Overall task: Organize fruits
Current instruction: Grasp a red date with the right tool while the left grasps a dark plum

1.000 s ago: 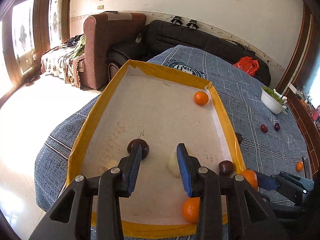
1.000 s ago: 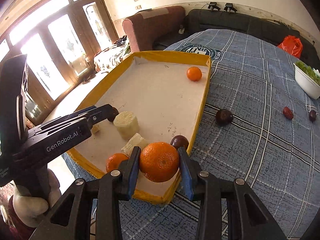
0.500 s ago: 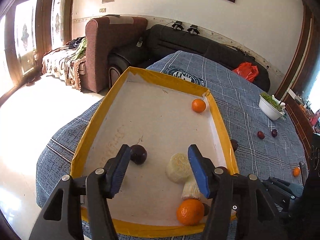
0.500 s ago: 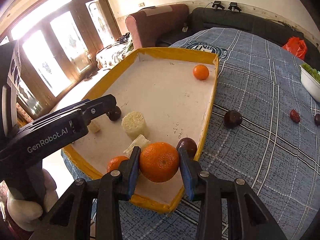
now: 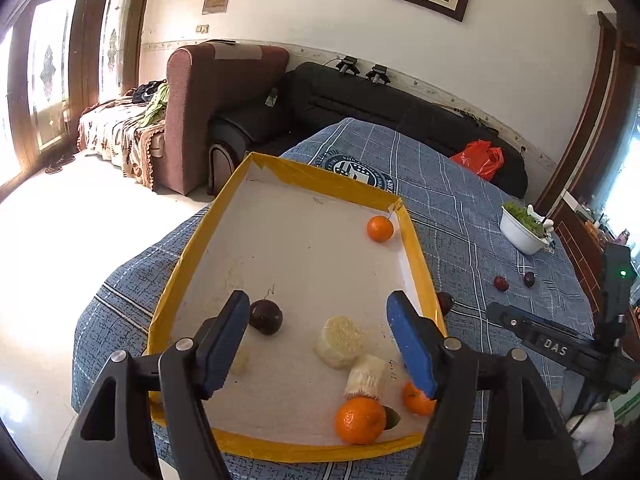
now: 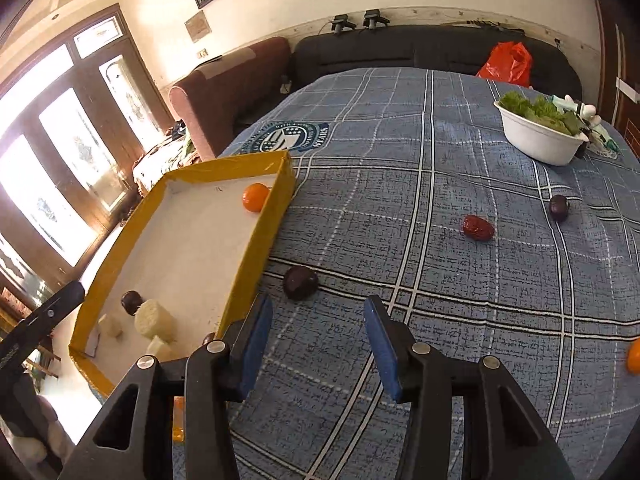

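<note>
Since the earlier frame, the right tool point(image 6: 318, 340) has released its orange and swung from over the tray to over the cloth; the left tool point(image 5: 320, 340) has risen and spread wider.

Left wrist view: left tool open, blue pads wide apart and empty, above the near end of the yellow-rimmed tray point(image 5: 416, 240). Inside the tray: a dark plum point(image 5: 266, 317) just beside the left pad; a pale cylinder point(image 5: 340, 342) mid-floor; a smaller pale piece point(image 5: 366, 376) near it; a small pale chunk point(image 5: 239, 360) partly hidden behind the left finger; a large orange point(image 5: 360, 420) at the near rim, touching a dark fruit point(image 5: 391, 417) behind it; a second orange point(image 5: 416, 398) partly hidden by the right pad; a third orange point(image 5: 380, 229) in the far right corner. The right tool's body, at the right edge, reads "DAS". A white bowl point(image 5: 520, 234) of greens stands on the blue plaid cloth point(image 5: 460, 208), which bears a round crest whose lettering is unreadable here.

Right wrist view: right tool open and empty above the cloth on the bench. A dark plum point(image 6: 300, 283) lies just outside the tray wall. A red date point(image 6: 478, 228) and a small dark fruit point(image 6: 559, 208) lie well apart farther out; an orange point(image 6: 634, 356) is cut by the right edge. The crest point(image 6: 288, 138) shows "STARS".
</note>
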